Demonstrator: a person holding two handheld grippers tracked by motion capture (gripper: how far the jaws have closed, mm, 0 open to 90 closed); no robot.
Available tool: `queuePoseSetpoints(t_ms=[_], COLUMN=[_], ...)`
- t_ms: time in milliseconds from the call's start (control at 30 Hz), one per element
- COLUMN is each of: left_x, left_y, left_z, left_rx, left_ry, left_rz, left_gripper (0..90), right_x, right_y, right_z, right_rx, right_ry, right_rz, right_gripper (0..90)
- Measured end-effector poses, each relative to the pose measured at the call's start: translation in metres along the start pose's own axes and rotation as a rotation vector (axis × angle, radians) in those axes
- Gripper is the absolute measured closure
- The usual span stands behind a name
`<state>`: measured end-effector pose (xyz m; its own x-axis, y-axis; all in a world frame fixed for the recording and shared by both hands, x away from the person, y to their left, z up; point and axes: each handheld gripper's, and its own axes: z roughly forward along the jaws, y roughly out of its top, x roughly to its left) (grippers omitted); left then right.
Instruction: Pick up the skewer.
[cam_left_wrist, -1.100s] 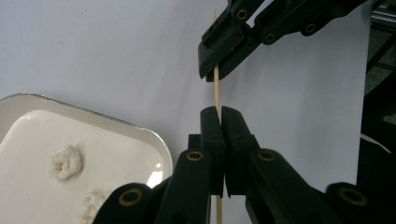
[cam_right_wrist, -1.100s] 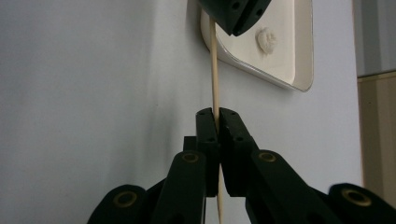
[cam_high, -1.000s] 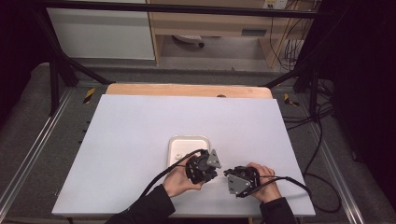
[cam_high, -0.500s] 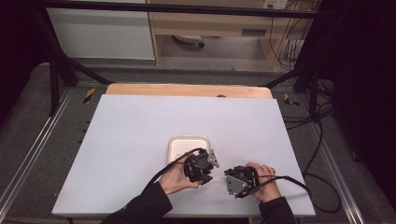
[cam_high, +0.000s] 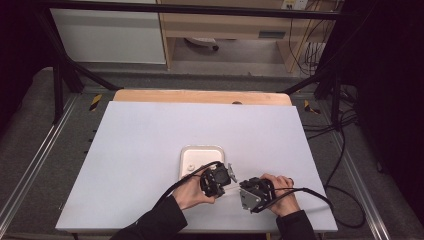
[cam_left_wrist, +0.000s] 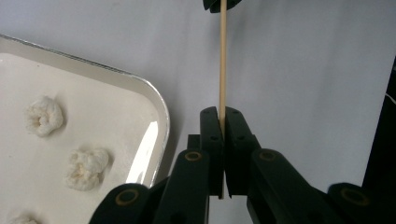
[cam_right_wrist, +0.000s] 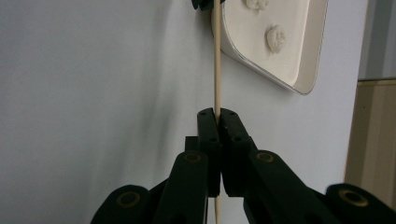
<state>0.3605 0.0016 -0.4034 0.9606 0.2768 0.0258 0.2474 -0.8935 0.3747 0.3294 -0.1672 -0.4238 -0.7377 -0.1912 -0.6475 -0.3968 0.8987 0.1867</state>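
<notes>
Tray (cam_high: 189, 155) just beyond grippers; table (cam_high: 140, 145) open left, far side.

I see thin wooden stick (cam_left_wrist: 222, 60), pale tan, straight, smooth. One end sits pinched between jaws of my left gripper (cam_left_wrist: 223, 116), other end between jaws of my right gripper (cam_right_wrist: 217, 116). Stick runs like bridge from one gripper to other (cam_high: 234, 186), lifted off table. White tray (cam_left_wrist: 156, 100) with little white lumps (cam_left_wrist: 44, 115) lies just beside left gripper.
</notes>
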Motion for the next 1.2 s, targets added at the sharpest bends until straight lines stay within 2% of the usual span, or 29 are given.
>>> queuePoseSetpoints(t_ms=[167,267,300,367,500,600,767,833,967,1200], left_x=[-0.003,-0.004,-0.003,-0.002,0.002,0.005,0.011,0.013,0.018,0.023], left_y=[0.0,-0.001,-0.002,-0.005,-0.012,-0.02,-0.036,-0.042,-0.057,-0.083], left_z=[0.0,-0.001,-0.002,-0.004,-0.009,-0.013,-0.02,-0.024,-0.03,-0.044], left_rx=[-0.008,-0.016,-0.012,-0.033,-0.039,-0.048,-0.069,-0.07,-0.104,-0.188], left_ry=[0.02,0.034,0.042,0.048,0.061,0.073,0.072,0.081,0.091,0.126], left_rz=[0.016,0.021,0.028,0.019,0.008,0.001,-0.025,-0.039,-0.067,-0.128], left_gripper=[88.0,88.1,88.1,88.2,88.2,88.1,88.1,88.0,88.0,87.9], right_x=[0.0,0.0,-0.001,-0.002,-0.005,-0.008,-0.01,-0.01,-0.01,-0.009], right_y=[0.0,-0.001,-0.001,-0.002,-0.007,-0.013,-0.024,-0.028,-0.033,-0.041], right_z=[-0.001,-0.001,-0.001,-0.002,-0.005,-0.007,-0.01,-0.011,-0.01,-0.006], right_rx=[0.002,-0.002,-0.008,-0.022,-0.05,-0.077,-0.11,-0.129,-0.144,-0.119], right_ry=[-0.001,-0.001,-0.003,-0.003,-0.021,-0.041,-0.054,-0.057,-0.06,-0.032], right_rz=[-0.001,0.027,0.052,0.073,0.186,0.298,0.471,0.537,0.63,0.801], right_gripper=[88.6,87.2,85.1,79.8,69.1,55.6,40.2,35.7,28.7,20.9])
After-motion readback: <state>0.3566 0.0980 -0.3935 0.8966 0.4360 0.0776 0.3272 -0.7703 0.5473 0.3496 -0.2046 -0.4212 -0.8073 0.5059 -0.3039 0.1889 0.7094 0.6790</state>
